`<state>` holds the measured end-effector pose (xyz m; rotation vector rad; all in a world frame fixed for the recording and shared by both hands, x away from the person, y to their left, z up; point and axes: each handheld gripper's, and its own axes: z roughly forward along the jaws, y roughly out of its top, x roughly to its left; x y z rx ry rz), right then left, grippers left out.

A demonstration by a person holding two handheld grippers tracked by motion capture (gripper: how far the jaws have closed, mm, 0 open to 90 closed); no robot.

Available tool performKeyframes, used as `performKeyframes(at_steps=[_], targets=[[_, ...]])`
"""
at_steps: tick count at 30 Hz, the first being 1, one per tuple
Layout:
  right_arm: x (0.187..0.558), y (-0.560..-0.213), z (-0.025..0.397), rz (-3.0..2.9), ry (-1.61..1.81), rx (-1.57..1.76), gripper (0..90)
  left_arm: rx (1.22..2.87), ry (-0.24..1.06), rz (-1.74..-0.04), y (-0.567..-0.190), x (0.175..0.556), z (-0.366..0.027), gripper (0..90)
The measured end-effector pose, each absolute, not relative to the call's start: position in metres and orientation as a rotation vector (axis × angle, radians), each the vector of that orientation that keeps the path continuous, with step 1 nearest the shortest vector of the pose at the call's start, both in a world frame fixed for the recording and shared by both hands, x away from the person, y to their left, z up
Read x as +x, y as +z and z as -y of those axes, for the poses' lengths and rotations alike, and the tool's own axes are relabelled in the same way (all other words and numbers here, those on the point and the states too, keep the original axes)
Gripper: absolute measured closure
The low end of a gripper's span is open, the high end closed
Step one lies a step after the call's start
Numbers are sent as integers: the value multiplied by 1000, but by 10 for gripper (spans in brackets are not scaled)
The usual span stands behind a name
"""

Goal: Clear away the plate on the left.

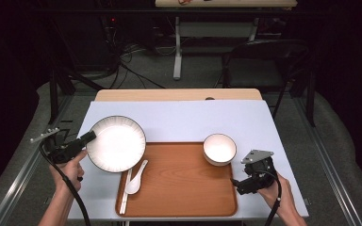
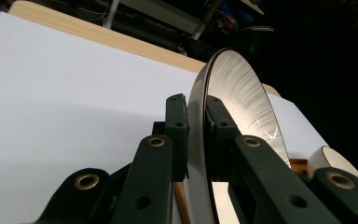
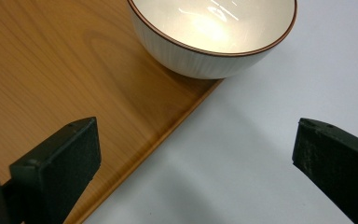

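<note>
Two grippers working: left gripper (image 1: 90,137) clamping plate (image 1: 118,142) rim, overhanging tray (image 1: 184,183) near spoon (image 1: 136,179); right gripper (image 3: 193,154) gaping apart near bowl (image 3: 214,32).

The left gripper's (image 2: 196,135) black jaws cover part of the white dark-rimmed ceramic plate's (image 2: 242,93) edge, whose lower portion is cut off by the frame.

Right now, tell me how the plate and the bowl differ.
The plate is wide and shallow; the bowl is smaller across and deep. The left gripper is shut on the plate's rim, while the bowl is free, with the right gripper open short of it. The plate overhangs the tray's left corner; the bowl sits at its right corner. Both are white with a dark rim and fine ribbing.
</note>
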<state>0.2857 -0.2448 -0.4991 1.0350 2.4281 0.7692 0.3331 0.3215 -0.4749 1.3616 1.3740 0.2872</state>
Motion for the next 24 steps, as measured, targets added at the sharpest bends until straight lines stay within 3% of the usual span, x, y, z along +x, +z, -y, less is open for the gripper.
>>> performKeyframes(at_steps=[24], targets=[[285, -499, 243, -2430, 771, 1028, 4, 1464, 171, -1258, -471, 331, -278, 823]])
